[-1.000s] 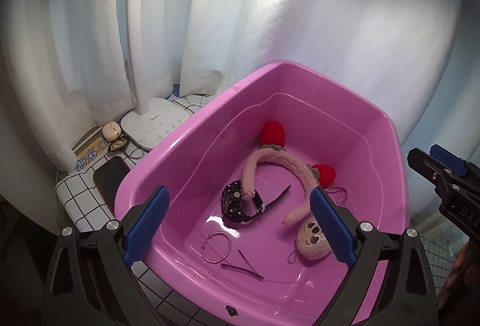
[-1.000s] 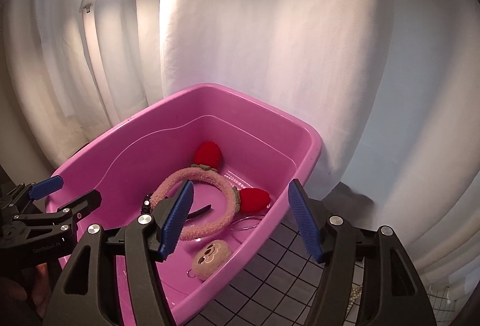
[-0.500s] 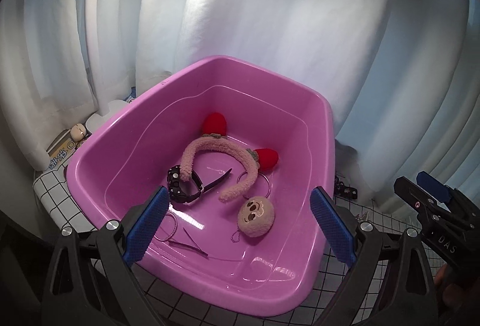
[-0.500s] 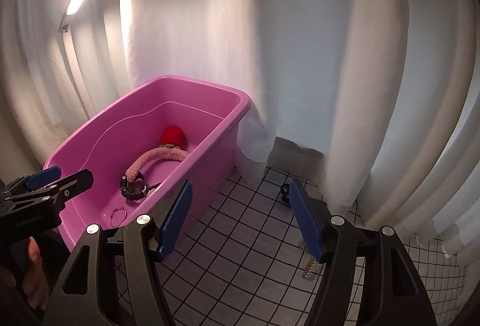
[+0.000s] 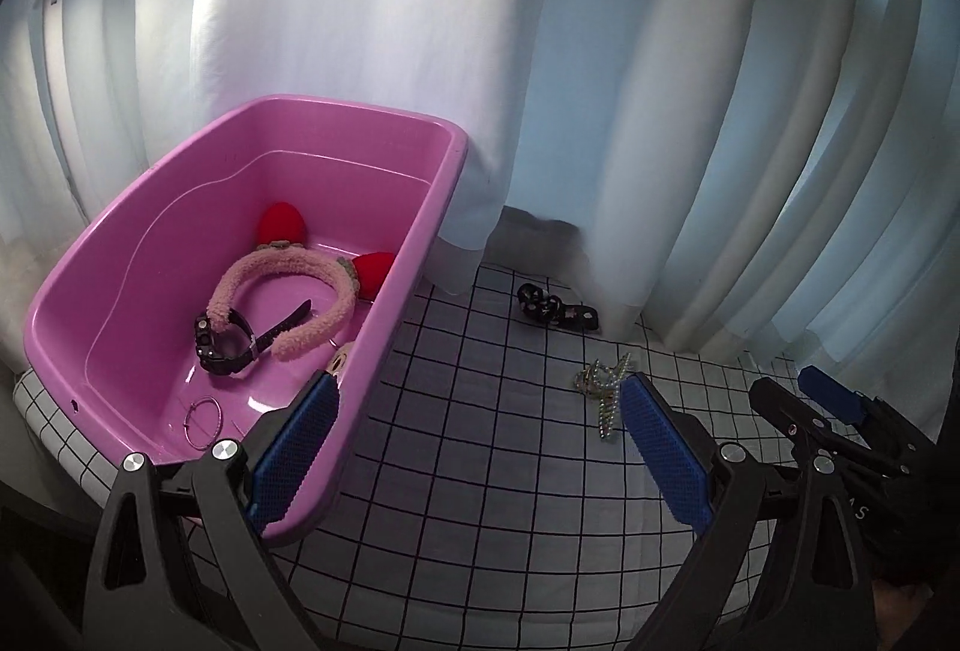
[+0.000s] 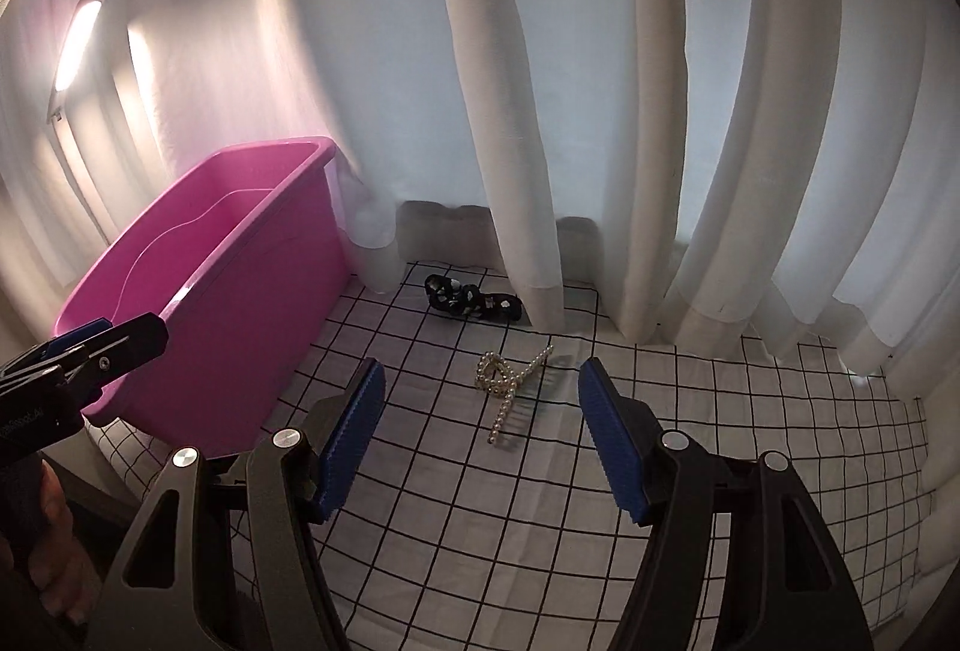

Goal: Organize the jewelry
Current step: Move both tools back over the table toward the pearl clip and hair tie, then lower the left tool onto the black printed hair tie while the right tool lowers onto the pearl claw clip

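A pink tub point(image 5: 420, 237) point(image 6: 240, 255) stands at the left on the checked cloth. In it lie a fuzzy pink headband point(image 5: 282, 285) with red ears, a black watch point(image 5: 225, 345) and a thin ring bracelet point(image 5: 204, 420). A pearl hair clip point(image 6: 510, 381) point(image 5: 603, 390) lies on the cloth right of the tub. A black spotted hair tie point(image 6: 471, 300) point(image 5: 555, 309) lies behind it by the curtain. My left gripper point(image 5: 474, 450) is open and empty over the tub's near right corner. My right gripper point(image 6: 483, 438) is open and empty just before the pearl clip.
White curtains point(image 6: 600, 111) hang close behind the cloth and touch it. A lit lamp point(image 6: 75, 39) stands far left behind the tub. The checked tablecloth point(image 6: 540, 531) spreads to the right and front.
Both grippers swung right, away from over the tub toward the cloth. The pearl clip and black hair tie came into view. Both stayed open.
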### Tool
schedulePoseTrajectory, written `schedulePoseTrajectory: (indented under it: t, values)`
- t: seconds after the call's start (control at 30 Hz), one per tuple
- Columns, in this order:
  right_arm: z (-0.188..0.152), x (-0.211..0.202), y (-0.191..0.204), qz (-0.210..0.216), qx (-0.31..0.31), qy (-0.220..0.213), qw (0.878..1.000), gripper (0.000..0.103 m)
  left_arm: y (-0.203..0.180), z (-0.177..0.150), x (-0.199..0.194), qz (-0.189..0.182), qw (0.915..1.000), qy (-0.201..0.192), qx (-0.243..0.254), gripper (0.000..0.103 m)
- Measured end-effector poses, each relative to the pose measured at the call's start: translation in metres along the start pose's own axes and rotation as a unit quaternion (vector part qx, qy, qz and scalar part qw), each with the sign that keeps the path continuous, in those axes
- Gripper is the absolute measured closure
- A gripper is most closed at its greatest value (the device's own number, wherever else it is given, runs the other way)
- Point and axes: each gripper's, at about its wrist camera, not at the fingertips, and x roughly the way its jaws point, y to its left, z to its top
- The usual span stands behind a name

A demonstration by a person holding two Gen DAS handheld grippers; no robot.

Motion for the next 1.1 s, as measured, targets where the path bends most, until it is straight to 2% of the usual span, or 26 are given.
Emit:
schedulePoseTrajectory:
  t: [0.2,0.4,0.83,1.1]
  values:
    - [-0.018,0.000,-0.037,-0.017,0.031,0.013,0.999,0.039,-0.031,-0.015,0.028,-0.018,0.9991,0.034,0.019,0.010]
    - [-0.032,0.017,-0.057,-0.011,0.048,0.036,0.998,0.039,-0.048,-0.019,0.063,-0.016,0.9981,0.050,0.033,0.010]
    - [-0.055,0.109,-0.058,0.024,0.065,0.094,0.993,0.039,-0.040,-0.001,0.167,0.027,0.9950,0.090,0.033,0.010]
    - [-0.061,0.163,-0.054,0.018,0.065,0.117,0.991,0.039,-0.034,0.007,0.224,0.043,0.9924,0.110,0.036,0.010]
